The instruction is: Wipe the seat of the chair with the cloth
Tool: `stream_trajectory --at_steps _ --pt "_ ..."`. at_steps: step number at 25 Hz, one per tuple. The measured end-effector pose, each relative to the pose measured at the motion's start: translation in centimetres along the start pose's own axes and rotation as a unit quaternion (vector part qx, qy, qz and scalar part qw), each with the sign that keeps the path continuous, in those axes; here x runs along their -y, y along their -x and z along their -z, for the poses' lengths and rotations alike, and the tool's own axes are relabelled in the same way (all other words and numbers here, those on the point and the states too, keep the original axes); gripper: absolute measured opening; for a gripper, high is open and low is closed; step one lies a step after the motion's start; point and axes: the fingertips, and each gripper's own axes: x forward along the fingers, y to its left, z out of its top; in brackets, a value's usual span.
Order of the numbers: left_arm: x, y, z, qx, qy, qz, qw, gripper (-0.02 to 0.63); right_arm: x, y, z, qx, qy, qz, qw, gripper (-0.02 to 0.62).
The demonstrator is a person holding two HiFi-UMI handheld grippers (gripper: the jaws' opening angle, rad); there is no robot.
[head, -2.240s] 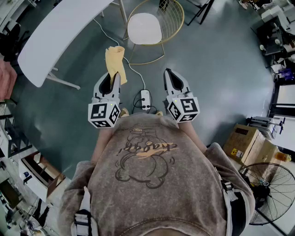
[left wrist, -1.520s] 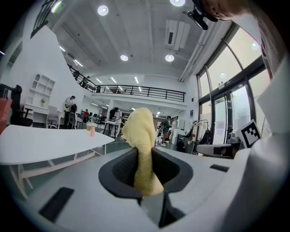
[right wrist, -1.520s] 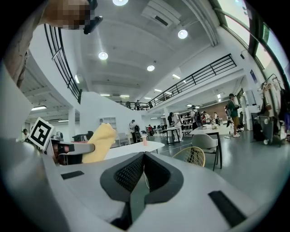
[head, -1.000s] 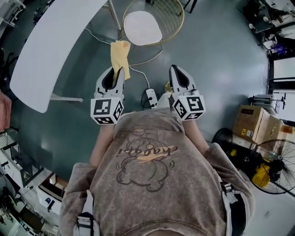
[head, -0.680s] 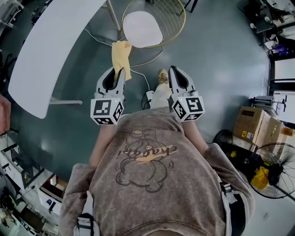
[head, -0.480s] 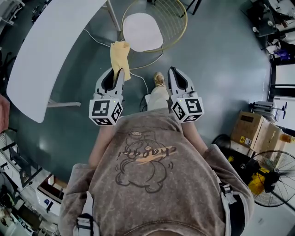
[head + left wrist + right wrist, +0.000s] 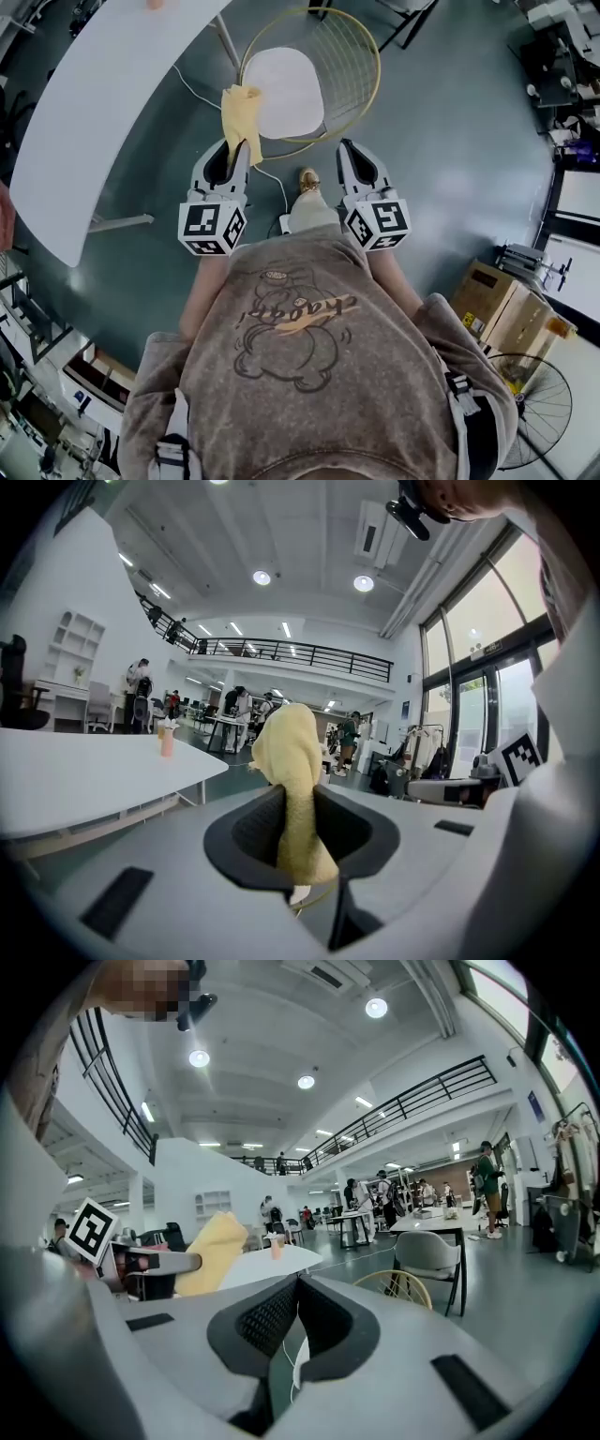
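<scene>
The left gripper [image 7: 234, 150] is clamped on the yellow cloth [image 7: 241, 114], which sticks up out of its jaws and, from the head view, overlaps the left edge of the chair's white seat [image 7: 291, 82]; whether it touches the seat cannot be told. The right gripper [image 7: 349, 150] has its jaws together with nothing in them, just short of the near edge of the gold wire chair [image 7: 364, 49]. A long white table [image 7: 94, 94] stands left of the chair.
</scene>
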Motion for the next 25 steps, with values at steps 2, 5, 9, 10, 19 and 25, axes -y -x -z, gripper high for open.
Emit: stream_trajectory --at_steps 2,5,9,10,19,25 --pt "0.4 -2.3 -1.1 0.002 0.005 -0.01 0.9999 0.091 2.1 -1.3 -1.1 -0.003 0.003 -0.012 1.0 0.023" --pt "1.1 -6.0 -2.3 0.006 0.01 -0.024 0.9996 0.091 5.7 -3.7 -2.9 -0.002 0.006 -0.029 1.0 0.023" --pt "1.7 -10.2 -2.9 0.009 0.025 -0.041 0.9988 0.091 10.1 -6.3 -4.1 -0.003 0.005 -0.043 0.999 0.023" --pt "1.8 -10.9 -3.0 0.009 0.029 -0.045 0.9985 0.091 10.8 -6.7 -4.2 -0.003 0.004 -0.046 0.999 0.023" --pt "-1.5 -15.4 -4.4 -0.009 0.043 -0.05 0.9977 0.091 12.9 -12.4 -5.5 -0.006 -0.013 -0.05 0.999 0.023" --pt "-4.6 -17.1 -4.7 -0.028 0.035 -0.021 0.9988 0.091 12.5 -14.8 -4.9 -0.011 -0.029 -0.007 1.0 0.023"
